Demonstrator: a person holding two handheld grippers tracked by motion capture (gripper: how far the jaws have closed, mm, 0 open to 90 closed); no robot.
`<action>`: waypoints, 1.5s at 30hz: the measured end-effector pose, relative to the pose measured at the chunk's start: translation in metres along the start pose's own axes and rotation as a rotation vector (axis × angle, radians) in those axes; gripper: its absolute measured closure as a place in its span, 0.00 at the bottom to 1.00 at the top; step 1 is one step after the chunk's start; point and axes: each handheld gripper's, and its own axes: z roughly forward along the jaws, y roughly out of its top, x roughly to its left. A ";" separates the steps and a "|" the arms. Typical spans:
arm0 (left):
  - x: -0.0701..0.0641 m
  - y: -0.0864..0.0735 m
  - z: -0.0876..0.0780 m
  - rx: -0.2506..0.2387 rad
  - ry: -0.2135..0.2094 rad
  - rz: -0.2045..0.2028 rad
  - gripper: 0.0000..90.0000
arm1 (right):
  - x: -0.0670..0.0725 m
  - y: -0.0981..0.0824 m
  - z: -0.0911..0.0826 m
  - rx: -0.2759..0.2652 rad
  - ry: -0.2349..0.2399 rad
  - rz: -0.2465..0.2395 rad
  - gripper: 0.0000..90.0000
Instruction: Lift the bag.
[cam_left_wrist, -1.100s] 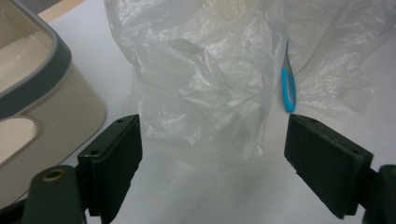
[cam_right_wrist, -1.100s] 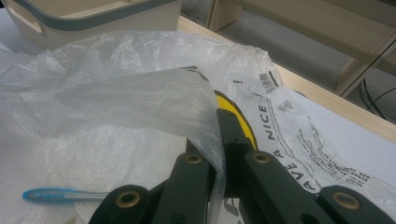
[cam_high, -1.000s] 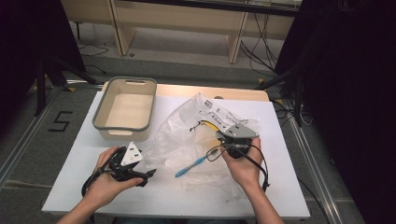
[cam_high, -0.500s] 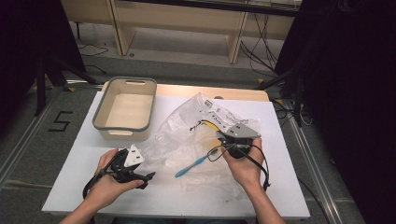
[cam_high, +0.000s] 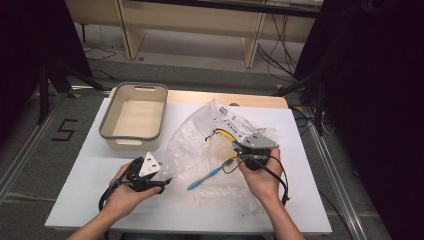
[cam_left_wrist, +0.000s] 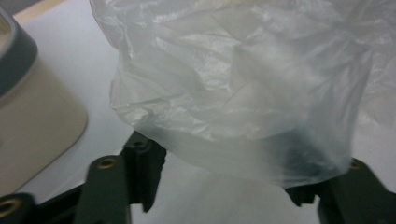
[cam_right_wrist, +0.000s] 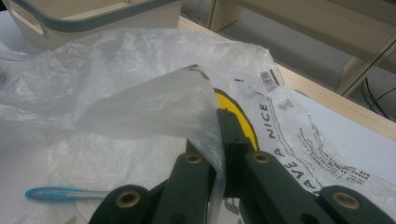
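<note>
A crumpled clear plastic bag (cam_high: 215, 145) with black print and a yellow mark lies in the middle of the white table (cam_high: 310, 150). My right gripper (cam_high: 239, 148) is shut on a raised fold of the bag (cam_right_wrist: 154, 102), the jaws (cam_right_wrist: 219, 121) pinched together on the film. A blue toothbrush (cam_high: 205, 178) lies under the bag's near part (cam_right_wrist: 56, 192). My left gripper (cam_high: 165, 182) sits at the bag's left edge. Its jaws have just been closing but still stand apart (cam_left_wrist: 224, 182), with the bag's edge (cam_left_wrist: 243, 102) draped between them.
A beige bin with a grey rim (cam_high: 107, 131) stands at the table's back left, close to the left gripper (cam_left_wrist: 28, 116). Wooden shelving and cables are on the floor beyond the table. Dark curtains flank both sides.
The left gripper has edged slightly right, toward the bag's edge. The right gripper and the bag have stayed put.
</note>
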 end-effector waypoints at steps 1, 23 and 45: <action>0.000 0.001 0.000 -0.002 0.001 0.005 0.54 | 0.000 0.000 0.000 0.000 0.001 0.000 1.00; 0.001 0.009 -0.018 -0.041 -0.018 -0.068 0.99 | -0.001 0.000 0.002 0.004 0.002 0.003 1.00; -0.003 0.016 -0.029 -0.061 -0.045 -0.102 0.99 | -0.003 -0.006 0.004 0.055 0.022 -0.003 0.95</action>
